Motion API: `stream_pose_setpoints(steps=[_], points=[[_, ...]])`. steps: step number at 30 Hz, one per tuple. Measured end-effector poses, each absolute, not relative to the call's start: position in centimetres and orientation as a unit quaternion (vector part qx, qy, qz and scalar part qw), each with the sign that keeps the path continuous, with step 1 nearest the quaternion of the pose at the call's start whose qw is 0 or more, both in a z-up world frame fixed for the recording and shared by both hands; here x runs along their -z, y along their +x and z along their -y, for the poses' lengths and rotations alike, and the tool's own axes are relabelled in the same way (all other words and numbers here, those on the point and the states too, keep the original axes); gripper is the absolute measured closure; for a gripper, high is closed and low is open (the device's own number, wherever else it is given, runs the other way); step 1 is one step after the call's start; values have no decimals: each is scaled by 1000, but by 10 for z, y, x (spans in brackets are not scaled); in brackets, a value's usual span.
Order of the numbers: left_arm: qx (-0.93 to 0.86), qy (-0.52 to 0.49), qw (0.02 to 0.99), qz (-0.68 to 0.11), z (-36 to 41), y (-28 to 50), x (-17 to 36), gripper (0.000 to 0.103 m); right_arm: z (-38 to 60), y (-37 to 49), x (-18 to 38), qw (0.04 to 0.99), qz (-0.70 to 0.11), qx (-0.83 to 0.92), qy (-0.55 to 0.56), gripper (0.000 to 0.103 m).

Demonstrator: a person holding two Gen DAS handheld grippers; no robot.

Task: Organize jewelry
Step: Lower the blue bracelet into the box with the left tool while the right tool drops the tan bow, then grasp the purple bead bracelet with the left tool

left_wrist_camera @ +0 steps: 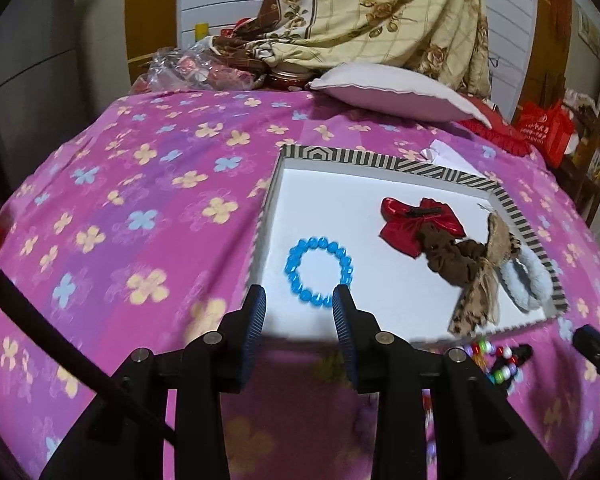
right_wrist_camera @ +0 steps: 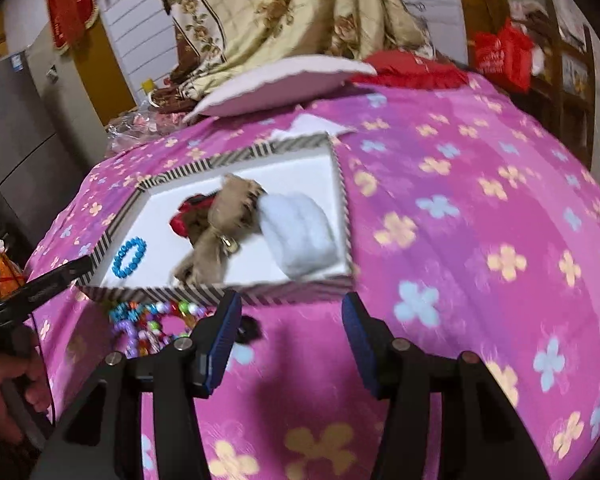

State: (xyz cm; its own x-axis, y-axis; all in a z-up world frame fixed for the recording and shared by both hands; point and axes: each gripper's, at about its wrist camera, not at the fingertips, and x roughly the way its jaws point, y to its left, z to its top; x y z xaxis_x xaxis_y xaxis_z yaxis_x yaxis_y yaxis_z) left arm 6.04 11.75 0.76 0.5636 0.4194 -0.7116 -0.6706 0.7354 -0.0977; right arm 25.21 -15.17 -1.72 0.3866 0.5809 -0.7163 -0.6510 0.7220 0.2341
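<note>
A shallow white box with a striped rim (left_wrist_camera: 384, 159) (right_wrist_camera: 228, 295) lies on the pink flowered bedspread. In it lie a blue bead bracelet (left_wrist_camera: 319, 271) (right_wrist_camera: 129, 258), a red bow (left_wrist_camera: 410, 224), a brown scrunchie (left_wrist_camera: 452, 256), a tan leopard bow (left_wrist_camera: 488, 280) (right_wrist_camera: 224, 220) and a pale blue fluffy scrunchie (left_wrist_camera: 530, 280) (right_wrist_camera: 304, 232). Colourful bead jewelry (left_wrist_camera: 496, 364) (right_wrist_camera: 152, 324) lies on the bedspread in front of the box. My left gripper (left_wrist_camera: 299, 304) is open and empty just above the box's near edge, by the blue bracelet. My right gripper (right_wrist_camera: 290, 314) is open and empty in front of the box.
A white pillow (left_wrist_camera: 400, 90) (right_wrist_camera: 284, 84), a red cushion (right_wrist_camera: 412, 68), a floral blanket (left_wrist_camera: 380, 12) and plastic bags (left_wrist_camera: 180, 68) lie at the far end of the bed. A white paper (left_wrist_camera: 448, 152) lies behind the box. A grey cabinet (right_wrist_camera: 20, 128) stands at left.
</note>
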Motion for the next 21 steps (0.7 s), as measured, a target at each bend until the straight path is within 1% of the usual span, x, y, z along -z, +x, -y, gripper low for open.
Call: stream_pose_setpoints(steps=[2,5,7,9,11,14,18,21], points=[[-303,-192,869,-342,-111,48,-8,92,153,251,24,827,-423,-368,-53,48],[-276,-204,873,-346,-93,33,-6,86,146,245,35,810,-438,-381,-84,48],[-257,-207,874,-357,-84,32,-2,84,139,240,42,799,-445,-391,-108,47],[-235,-211,871,-376,-79,37,7,84,131,237,49,789,-454,-393,-130,43],[-230,-210,865,-393,-79,44,14,84,127,232,50,792,-445,-392,-144,34],[-222,-208,857,-416,-76,51,25,84,125,230,51,793,-444,-391,-144,31],[-228,-184,848,-441,-71,60,35,84,122,229,51,793,-444,-391,-148,30],[-237,-132,850,-452,-60,67,39,83,122,229,50,793,-444,-390,-145,30]])
